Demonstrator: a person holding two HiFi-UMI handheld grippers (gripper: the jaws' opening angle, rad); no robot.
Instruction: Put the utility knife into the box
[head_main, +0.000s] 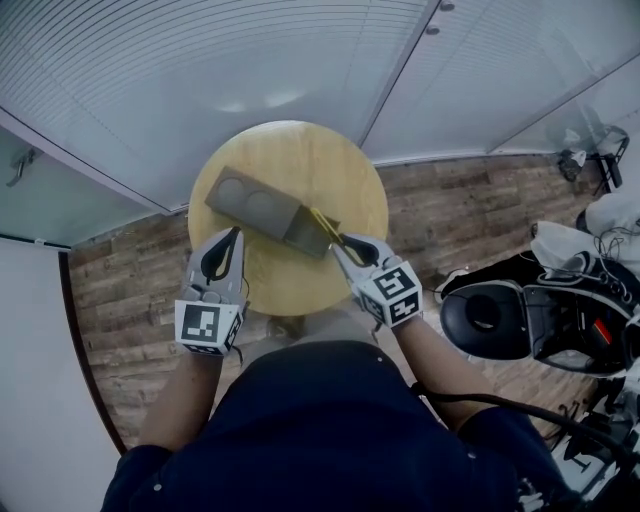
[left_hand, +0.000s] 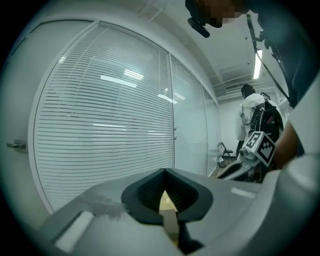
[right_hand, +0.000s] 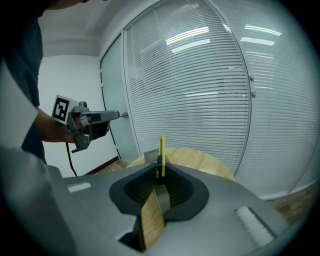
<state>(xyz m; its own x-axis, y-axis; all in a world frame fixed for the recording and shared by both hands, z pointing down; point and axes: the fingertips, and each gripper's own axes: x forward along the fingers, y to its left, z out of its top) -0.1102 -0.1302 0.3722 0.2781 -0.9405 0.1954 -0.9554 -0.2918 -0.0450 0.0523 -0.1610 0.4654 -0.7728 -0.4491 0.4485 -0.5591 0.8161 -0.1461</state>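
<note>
Right claw (head_main: 345, 240) grips the yellow knife (head_main: 325, 228), tip at the 4 o'clock end of the grey box (head_main: 255, 205) on the round desk (head_main: 300, 150). Left claw (head_main: 237, 232), closed and empty, is at the desk's 7 o'clock.

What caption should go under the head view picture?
Right gripper holds the yellow utility knife at the grey box on a round wooden table, left gripper close beside.

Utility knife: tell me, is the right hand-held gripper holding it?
Yes, the right hand-held gripper has the yellow utility knife clamped between its jaws.
</note>
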